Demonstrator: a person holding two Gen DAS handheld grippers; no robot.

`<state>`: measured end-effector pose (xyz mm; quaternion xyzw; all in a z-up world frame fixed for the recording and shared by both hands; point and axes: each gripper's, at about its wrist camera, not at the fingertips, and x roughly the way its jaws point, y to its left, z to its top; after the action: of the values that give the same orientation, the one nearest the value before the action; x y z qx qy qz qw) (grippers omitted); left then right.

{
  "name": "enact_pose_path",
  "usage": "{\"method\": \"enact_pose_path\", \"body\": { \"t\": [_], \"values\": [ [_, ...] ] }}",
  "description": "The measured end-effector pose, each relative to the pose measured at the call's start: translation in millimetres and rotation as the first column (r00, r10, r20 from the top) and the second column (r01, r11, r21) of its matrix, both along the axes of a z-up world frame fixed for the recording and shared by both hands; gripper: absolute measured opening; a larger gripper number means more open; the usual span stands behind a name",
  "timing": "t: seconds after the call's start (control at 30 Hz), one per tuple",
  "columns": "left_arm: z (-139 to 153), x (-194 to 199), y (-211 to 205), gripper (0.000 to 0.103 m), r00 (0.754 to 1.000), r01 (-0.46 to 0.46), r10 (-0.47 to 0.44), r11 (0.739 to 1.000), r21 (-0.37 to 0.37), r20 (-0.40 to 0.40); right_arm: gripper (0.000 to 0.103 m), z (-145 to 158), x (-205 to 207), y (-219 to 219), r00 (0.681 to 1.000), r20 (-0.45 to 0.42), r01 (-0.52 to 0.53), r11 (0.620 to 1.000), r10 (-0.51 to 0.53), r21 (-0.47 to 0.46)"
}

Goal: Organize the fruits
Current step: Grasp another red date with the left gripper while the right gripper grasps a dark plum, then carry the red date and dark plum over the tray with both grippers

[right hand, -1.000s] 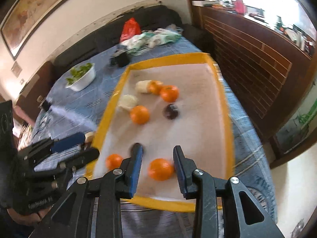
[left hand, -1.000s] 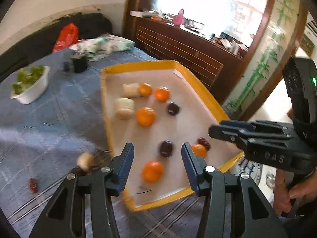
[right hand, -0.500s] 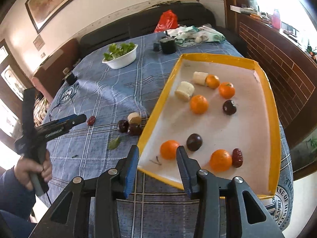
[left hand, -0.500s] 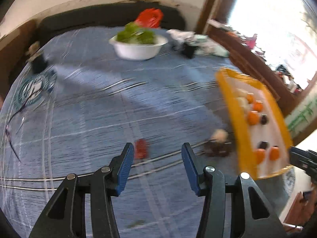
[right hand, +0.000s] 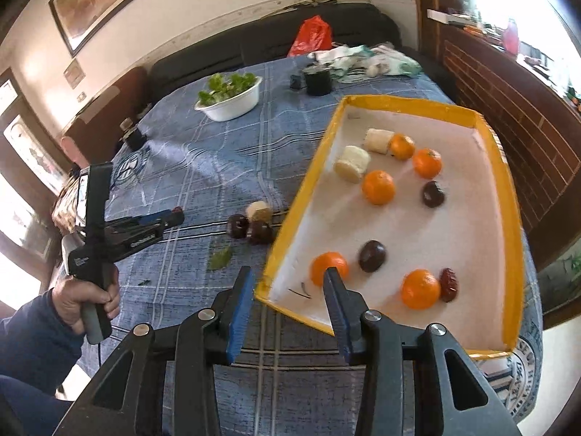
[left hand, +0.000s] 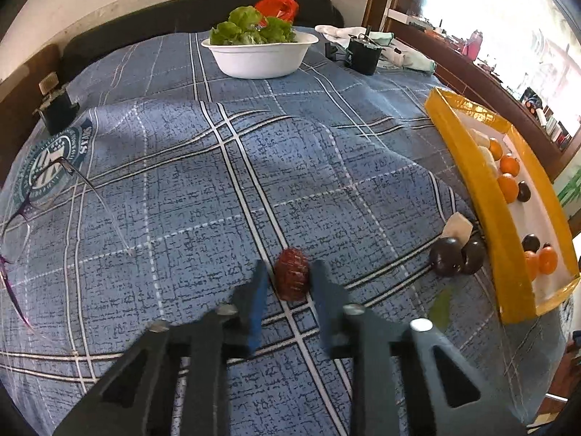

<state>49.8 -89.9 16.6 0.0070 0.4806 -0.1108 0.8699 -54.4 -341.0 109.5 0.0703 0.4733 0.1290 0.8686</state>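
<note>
We bring the left gripper (left hand: 288,283) down on a wrinkled dark-red date (left hand: 291,273) lying on the blue plaid tablecloth (left hand: 181,189); its blue-padded jaws stand narrow on either side of the fruit, shut on it. Ahead of those jaws the cloth runs open up to a white bowl of green leaves (left hand: 259,54). To their left lie thin-framed spectacles (left hand: 21,218). To their right sit two dark plums (left hand: 457,254) and a pale cut chunk (left hand: 458,227), just beside the near wall of the yellow-rimmed white tray (left hand: 483,196).

The right gripper (right hand: 287,283) hovers over the tray's near corner (right hand: 265,287), jaws partly open with nothing between them; its right finger stands in front of an orange tangerine (right hand: 328,265).

Only the right wrist view gives us the tray's whole floor: more tangerines, two dark plums (right hand: 372,256), two pale chunks (right hand: 351,163) and a second date (right hand: 449,284) touching a tangerine, with bare white floor in the middle. It also shows our left hand (right hand: 83,299), in a dark blue sleeve, on the gripper's handle, and a green leaf (right hand: 219,258) on the cloth. The spectacles appear only in the left view.
</note>
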Motion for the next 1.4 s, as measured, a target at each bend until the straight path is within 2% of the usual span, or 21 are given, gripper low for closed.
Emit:
{"method": "enact_pose_path", "body": {
  "t": [0.17,0.3,0.63,0.77,0.83,0.87,0.93,1.0,1.07,1.17,1.2,1.3,1.33,1.37,1.4],
  "values": [
    [2.2,-23.4,5.5,0.02,1.0,0.016,-0.016,1.0,0.012,0.006,0.043,-10.3,23.2,33.8,0.994,-0.052,-0.093,0.994,0.096,0.051],
    [7.1,-44.8,10.7,0.02,1.0,0.028,-0.028,1.0,0.011,0.011,0.043,-23.6,49.0,62.1,0.987,-0.1,-0.117,0.991,0.124,0.068],
    [23.8,-74.8,31.9,0.02,0.999,0.027,-0.028,0.999,0.019,0.04,0.043,-56.0,95.3,93.4,0.982,-0.174,-0.085,0.996,0.079,-0.028],
    [27.2,-75.5,41.8,0.02,0.999,0.018,-0.019,1.0,0.017,0.046,0.04,-59.7,98.3,100.3,0.985,-0.163,-0.081,0.992,0.063,-0.102],
    [27.9,-76.1,45.2,0.02,0.999,0.017,-0.018,1.0,0.016,0.047,0.04,-59.3,98.3,109.2,0.988,-0.145,-0.087,0.981,0.062,-0.174],
    [28.0,-76.3,46.8,0.02,0.999,0.018,-0.019,1.0,0.015,0.046,0.039,-60.0,97.3,113.8,0.988,-0.138,-0.092,0.974,0.064,-0.208],
    [28.1,-77.5,48.7,0.02,0.999,0.022,-0.022,1.0,0.016,0.047,0.039,-62.9,92.2,131.2,0.99,-0.11,-0.125,0.934,0.093,-0.333],
    [27.9,-78.6,50.6,0.02,0.999,0.026,-0.027,1.0,0.014,0.046,0.036,-69.6,84.5,149.7,0.986,-0.088,-0.165,0.877,0.141,-0.451],
    [27.6,-78.9,52.8,0.02,0.999,0.028,-0.028,1.0,0.013,0.045,0.027,-78.7,76.1,164.6,0.984,-0.059,-0.173,0.802,0.171,-0.571],
    [27.1,-79.8,58.2,0.02,0.999,0.023,-0.024,1.0,0.011,0.042,0.024,-82.8,72.3,169.5,0.982,-0.038,-0.169,0.772,0.185,-0.613],
    [27.0,-80.0,60.0,0.02,0.999,0.02,-0.02,1.0,0.01,0.042,0.024,-82.3,72.6,168.4,0.983,-0.034,-0.164,0.776,0.181,-0.609],
    [27.6,-80.5,65.3,0.02,0.999,0.008,-0.008,1.0,0.008,0.043,0.023,-70.9,71.2,160.7,0.987,-0.018,-0.144,0.823,0.161,-0.55],
    [27.9,-80.3,66.5,0.02,0.999,0.006,-0.006,1.0,0.007,0.043,0.023,-63.0,70.0,155.7,0.988,-0.01,-0.141,0.858,0.156,-0.494],
    [28.3,-80.3,67.5,0.02,0.999,0.004,-0.005,1.0,0.006,0.044,0.024,-54.0,68.1,148.7,0.988,-0.005,-0.146,0.904,0.157,-0.401],
    [28.9,-80.3,68.0,0.02,0.999,0.003,-0.004,1.0,0.005,0.046,0.024,-48.2,66.8,145.4,0.988,-0.004,-0.149,0.936,0.155,-0.319]
  ]
}}
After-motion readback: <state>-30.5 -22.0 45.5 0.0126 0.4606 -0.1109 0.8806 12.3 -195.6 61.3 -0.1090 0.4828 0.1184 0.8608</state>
